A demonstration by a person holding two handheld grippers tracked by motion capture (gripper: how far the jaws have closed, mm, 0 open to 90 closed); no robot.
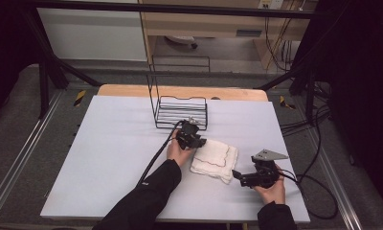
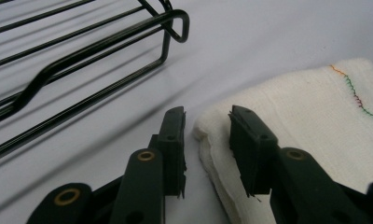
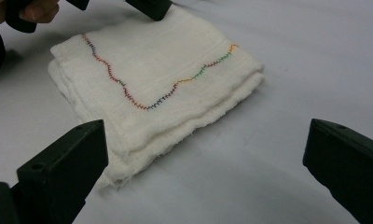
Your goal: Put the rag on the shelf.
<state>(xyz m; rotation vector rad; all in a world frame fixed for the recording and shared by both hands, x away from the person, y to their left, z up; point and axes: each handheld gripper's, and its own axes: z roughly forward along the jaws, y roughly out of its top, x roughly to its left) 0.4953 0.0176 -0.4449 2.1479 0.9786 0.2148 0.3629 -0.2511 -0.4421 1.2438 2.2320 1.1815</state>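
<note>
The white tabletop [image 1: 108,158] carries everything. A black wire rack [image 1: 180,112] stands just beyond the left tool [image 1: 199,142]; in the left gripper view its bars run up and to the left of the jaws. A folded white cloth [image 1: 214,159] with a wavy line of coloured stitching lies flat between the two tools. The left tool is at the cloth's far left corner, its jaws drawn in narrow, one on either side of the folded edge [image 2: 205,135]; a sliver of gap shows at each pad, so it is not yet pinched. The right tool [image 1: 237,176] sits just off the cloth's near right corner, jaws spread wide and holding nothing, with the cloth [image 3: 152,79] ahead of them.
</note>
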